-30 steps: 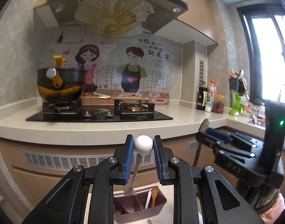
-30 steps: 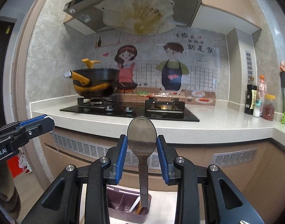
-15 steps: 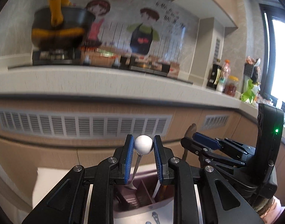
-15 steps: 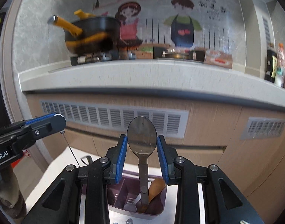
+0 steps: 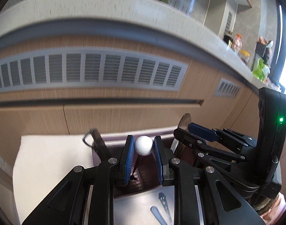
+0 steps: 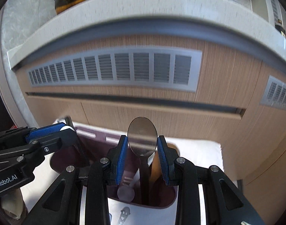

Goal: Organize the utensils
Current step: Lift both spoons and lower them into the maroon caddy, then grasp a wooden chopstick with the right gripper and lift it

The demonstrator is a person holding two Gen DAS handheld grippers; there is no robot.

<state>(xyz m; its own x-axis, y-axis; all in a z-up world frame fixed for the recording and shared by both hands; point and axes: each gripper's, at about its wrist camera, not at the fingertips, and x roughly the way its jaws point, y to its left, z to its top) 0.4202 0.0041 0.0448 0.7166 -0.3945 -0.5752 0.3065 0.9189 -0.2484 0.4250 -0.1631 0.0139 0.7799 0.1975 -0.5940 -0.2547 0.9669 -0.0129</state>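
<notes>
My left gripper (image 5: 143, 148) is shut on a utensil with a white ball end (image 5: 143, 147); its thin stem reaches down into the purple utensil holder (image 5: 112, 136). My right gripper (image 6: 142, 146) is shut on a metal spoon (image 6: 142, 136), bowl up, with its handle down inside the purple holder (image 6: 90, 144). A wooden utensil (image 6: 154, 166) and a pale spoon (image 6: 125, 192) stand in the same holder. The right gripper also shows in the left wrist view (image 5: 199, 133), and the left gripper in the right wrist view (image 6: 49, 131).
The holder stands on a white mat (image 5: 49, 161). Dark patterned utensils (image 5: 164, 204) lie on the mat in front of it. Wooden cabinet fronts (image 6: 161, 112) with vent grilles (image 6: 114, 69) rise just behind, under the counter edge (image 6: 143, 9).
Both grippers have dropped from counter height down to the holder, carrying their utensils. The utensil ends now reach into the holder's compartments.
</notes>
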